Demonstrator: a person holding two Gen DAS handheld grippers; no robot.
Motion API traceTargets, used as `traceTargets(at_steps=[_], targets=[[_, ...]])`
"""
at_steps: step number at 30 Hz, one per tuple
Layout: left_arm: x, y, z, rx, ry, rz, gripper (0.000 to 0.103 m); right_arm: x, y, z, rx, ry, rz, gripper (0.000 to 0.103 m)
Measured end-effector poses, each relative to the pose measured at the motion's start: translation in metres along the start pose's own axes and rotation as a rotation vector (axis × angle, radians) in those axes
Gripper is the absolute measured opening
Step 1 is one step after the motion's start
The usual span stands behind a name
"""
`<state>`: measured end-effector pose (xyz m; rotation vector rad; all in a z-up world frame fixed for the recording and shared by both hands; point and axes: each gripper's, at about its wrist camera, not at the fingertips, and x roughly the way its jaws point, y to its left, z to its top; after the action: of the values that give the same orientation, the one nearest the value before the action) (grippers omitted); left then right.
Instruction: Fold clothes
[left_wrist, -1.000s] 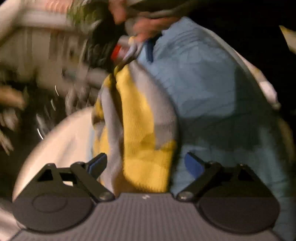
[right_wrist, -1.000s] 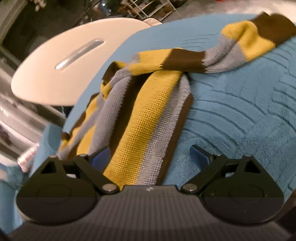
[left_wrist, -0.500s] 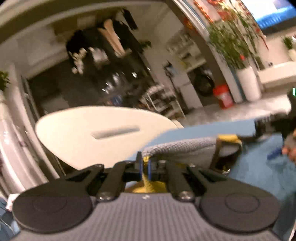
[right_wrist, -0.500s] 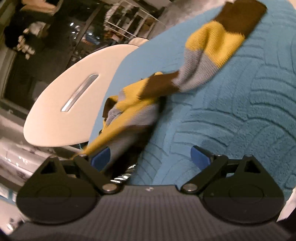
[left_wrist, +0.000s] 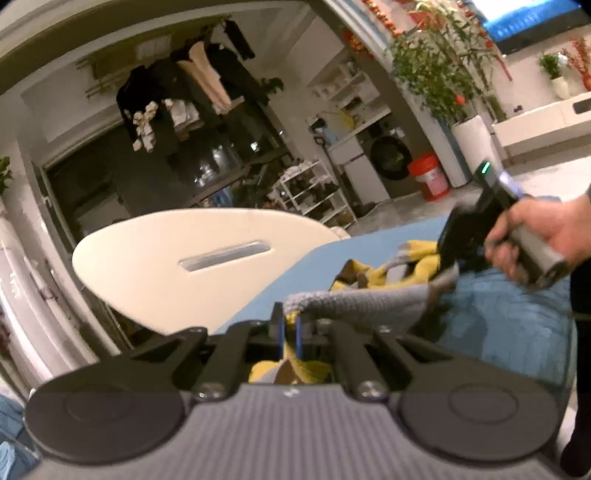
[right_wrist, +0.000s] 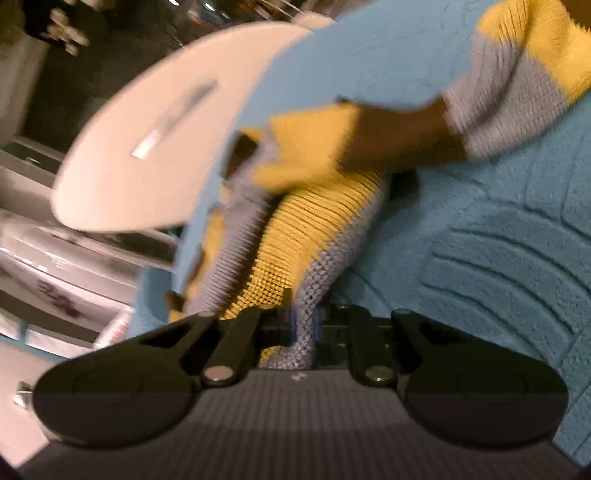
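Left tool (left_wrist: 289, 334) clamped tight on a grey edge of the scarf (left_wrist: 369, 301), blue pads nearly touching with knit pinched between. Right tool (right_wrist: 301, 326) closing on another grey-and-yellow stretch of the scarf (right_wrist: 317, 229), fabric already between its jaws and the pads seemingly pressing it.

Scarf lying bunched on the blue blanket (right_wrist: 498, 236), partly lifted at both gripped spots, striped yellow, grey and brown. From the left tool, the grey band running away to the right toward the right tool (left_wrist: 465, 243), held there by a hand (left_wrist: 535, 236). Long axis thus strung roughly between the two tools, with a loose heap of yellow folds sagging beyond the band. Far end of the scarf trailing up and to the right in the right wrist view, well past either grip, nearer the right tool than the left.

Probable next step: drawing the tools apart to pull the length straight before laying it flat. Slack in the middle heap likely to snag or twist unless both grips rise together.

Left wrist view alone giving the other tool, the hand on it, and the white table (left_wrist: 192, 258) beyond the blanket's edge. Right wrist view alone giving the blanket's ridged texture, the brown stripe and the trailing end, though blurred.
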<state>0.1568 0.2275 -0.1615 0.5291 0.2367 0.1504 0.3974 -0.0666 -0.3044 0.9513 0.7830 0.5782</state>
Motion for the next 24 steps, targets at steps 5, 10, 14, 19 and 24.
traceTargets(at_steps=[5,10,14,19,24], targets=[[-0.042,0.025,0.012,-0.115,-0.152,0.144,0.006,-0.085,0.053,-0.004,-0.149,-0.212,0.320,0.012],[-0.075,0.052,0.041,-0.186,-0.313,0.247,0.007,-0.144,0.111,-0.013,-0.275,-0.292,0.538,0.012],[-0.085,0.070,0.062,-0.199,-0.367,0.276,0.008,-0.174,0.156,-0.004,-0.400,-0.388,0.574,0.013],[-0.102,0.103,0.092,-0.259,-0.436,0.299,0.008,-0.216,0.192,0.013,-0.450,-0.466,0.620,0.013],[-0.125,0.152,0.137,-0.305,-0.510,0.301,0.008,-0.261,0.269,0.016,-0.705,-0.581,0.661,0.013]])
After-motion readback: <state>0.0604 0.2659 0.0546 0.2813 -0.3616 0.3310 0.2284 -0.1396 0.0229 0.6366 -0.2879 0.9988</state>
